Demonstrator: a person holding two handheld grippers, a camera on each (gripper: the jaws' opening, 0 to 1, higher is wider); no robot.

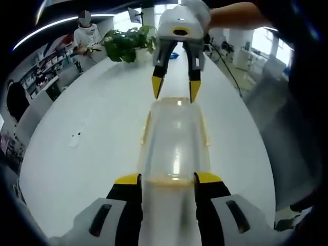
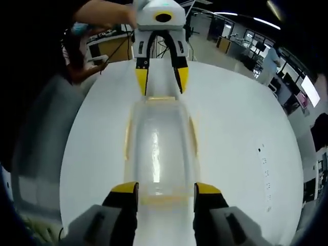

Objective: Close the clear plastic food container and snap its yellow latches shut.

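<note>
**Grippers face each other across the food container**

Container [image 1: 174,143] lies lengthwise on the white table [image 1: 92,154], lid down, a clear tub with pale yellow latches [image 1: 206,132] along its long sides. At its near end in the left gripper view, the left gripper [image 1: 167,178] has its yellow-tipped jaws apart, one on each side of the end; whether they press the plastic I cannot tell. The right gripper [image 1: 176,88] comes in from the far end, jaws spread and pointing down just above the rim, with a bare hand [image 1: 230,15] behind it.

The right gripper view gives the mirror picture (same tub, opposite end): the right gripper [image 2: 165,188] straddles the near end, jaws apart, and the left gripper [image 2: 160,77] hangs over the far end.

A potted plant [image 1: 125,43] and a standing person [image 1: 87,36] show past the table in the left gripper view; the right gripper view shows office desks [image 2: 230,43] and ceiling lights [image 2: 266,21].
</note>
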